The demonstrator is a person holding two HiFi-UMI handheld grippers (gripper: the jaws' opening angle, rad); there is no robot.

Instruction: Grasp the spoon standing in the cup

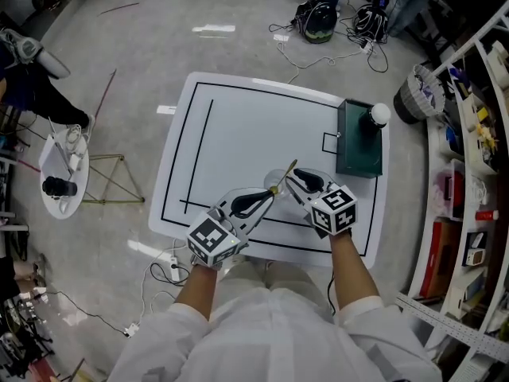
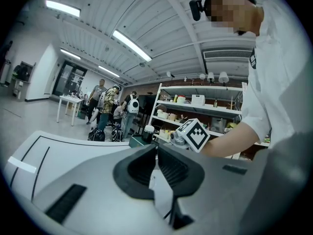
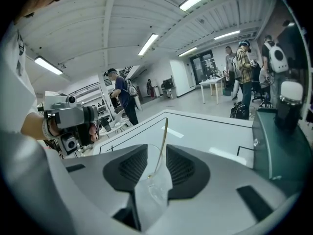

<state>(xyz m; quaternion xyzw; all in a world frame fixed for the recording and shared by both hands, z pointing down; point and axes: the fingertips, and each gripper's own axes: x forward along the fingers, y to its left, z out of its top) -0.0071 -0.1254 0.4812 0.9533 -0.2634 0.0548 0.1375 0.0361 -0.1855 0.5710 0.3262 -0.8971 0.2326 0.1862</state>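
A clear plastic cup (image 3: 155, 190) sits between the jaws of my right gripper (image 3: 156, 153), and both pads touch its sides. A thin tan spoon (image 3: 164, 136) stands in it, with the handle rising past the jaw tips. From the head view the cup (image 1: 280, 173) and spoon (image 1: 288, 172) are over the front middle of the white table (image 1: 238, 126), with the right gripper (image 1: 296, 180) coming in from the right. My left gripper (image 1: 270, 193) points at the cup from the left, its tip close to the spoon's lower end. Its jaws (image 2: 157, 153) stand together and nothing shows between them.
A dark green box (image 1: 359, 138) with a white ball (image 1: 379, 114) on top stands at the table's right edge. Shelves (image 1: 469, 189) full of items run along the right. A small round stand (image 1: 62, 173) is on the floor at the left, and cables lie behind the table.
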